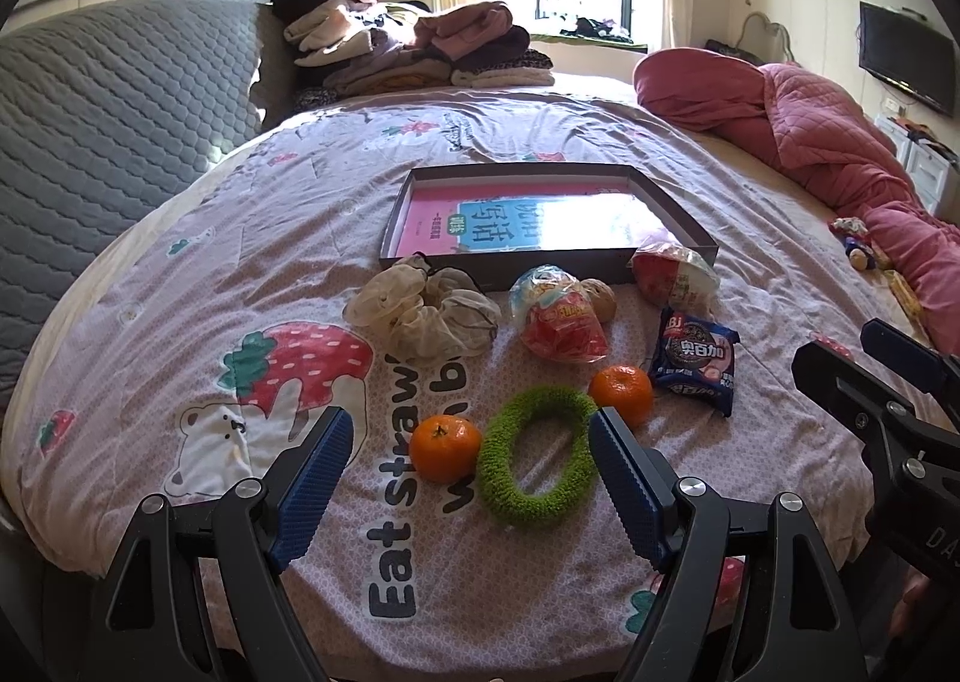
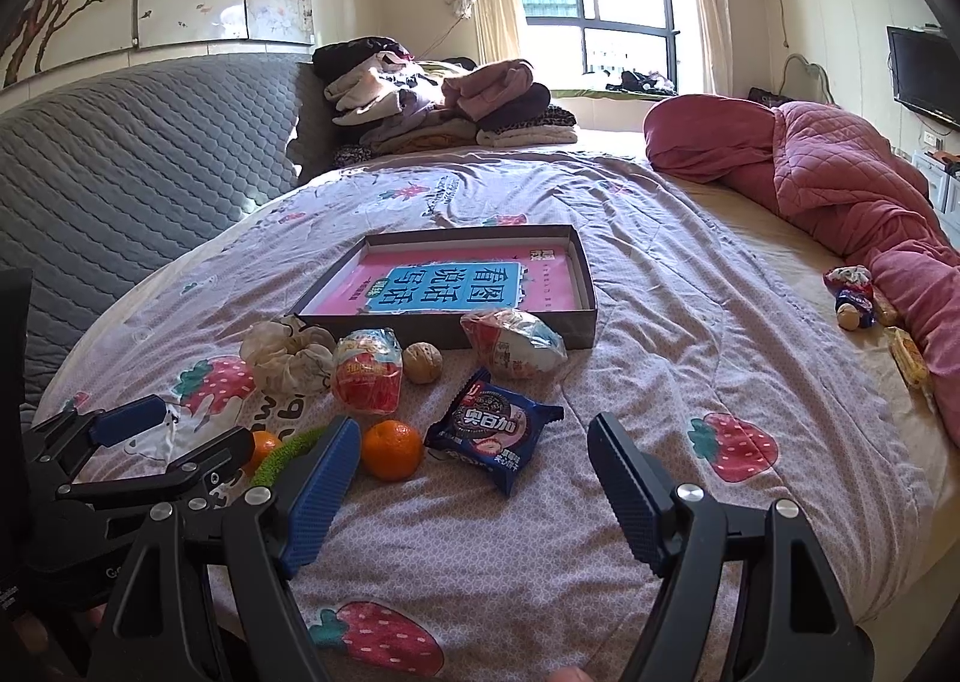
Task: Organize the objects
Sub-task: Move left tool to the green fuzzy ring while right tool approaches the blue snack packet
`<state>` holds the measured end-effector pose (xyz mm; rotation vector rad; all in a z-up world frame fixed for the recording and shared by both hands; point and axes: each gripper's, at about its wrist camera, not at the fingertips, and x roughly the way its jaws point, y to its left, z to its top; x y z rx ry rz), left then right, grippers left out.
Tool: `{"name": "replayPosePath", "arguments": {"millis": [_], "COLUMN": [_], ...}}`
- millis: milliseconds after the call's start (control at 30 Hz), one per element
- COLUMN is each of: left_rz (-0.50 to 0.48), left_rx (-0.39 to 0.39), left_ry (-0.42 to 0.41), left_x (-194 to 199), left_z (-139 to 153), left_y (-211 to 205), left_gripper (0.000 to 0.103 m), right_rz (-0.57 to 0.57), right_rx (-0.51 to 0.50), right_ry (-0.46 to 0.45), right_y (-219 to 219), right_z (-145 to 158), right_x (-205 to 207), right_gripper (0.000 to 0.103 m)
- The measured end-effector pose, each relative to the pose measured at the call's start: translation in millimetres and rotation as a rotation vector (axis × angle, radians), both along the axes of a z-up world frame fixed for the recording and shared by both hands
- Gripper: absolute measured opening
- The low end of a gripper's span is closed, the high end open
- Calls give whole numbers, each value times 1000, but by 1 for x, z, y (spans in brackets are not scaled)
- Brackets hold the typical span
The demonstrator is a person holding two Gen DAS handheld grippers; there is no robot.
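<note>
A shallow grey box with a pink book inside lies on the bed; it also shows in the right wrist view. In front of it lie a beige scrunchie, a red snack cup, a walnut, a wrapped snack, a blue cookie pack, two oranges and a green spiky ring. My left gripper is open, its fingers either side of the ring and left orange, just short of them. My right gripper is open and empty, short of the cookie pack.
The bed has a strawberry-print sheet. Folded clothes are piled at the far end. A pink quilt lies bunched on the right, with small toys and snacks beside it. A grey padded headboard is on the left.
</note>
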<state>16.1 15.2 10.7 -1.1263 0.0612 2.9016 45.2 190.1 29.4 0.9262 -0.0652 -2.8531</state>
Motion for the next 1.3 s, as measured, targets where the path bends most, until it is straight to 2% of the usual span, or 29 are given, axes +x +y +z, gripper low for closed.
{"name": "replayPosePath", "arguments": {"millis": [433,933,1300], "left_rz": [-13,2,77], "left_rx": [-3,24,68], "left_ry": [-33,-154,-209], "left_x": [2,-5,-22], "left_z": [-7,-34,-51], "left_y": [0,-5,-16], "left_gripper": [82,82,82], "right_rz": [5,15,-2], "right_rx": [19,34,17], "right_ry": [-10,-33,-44], "right_y": [1,4,9], "right_z": [-3,-14,-25], "right_x": [1,3,-6], "right_gripper": [78,78,78]}}
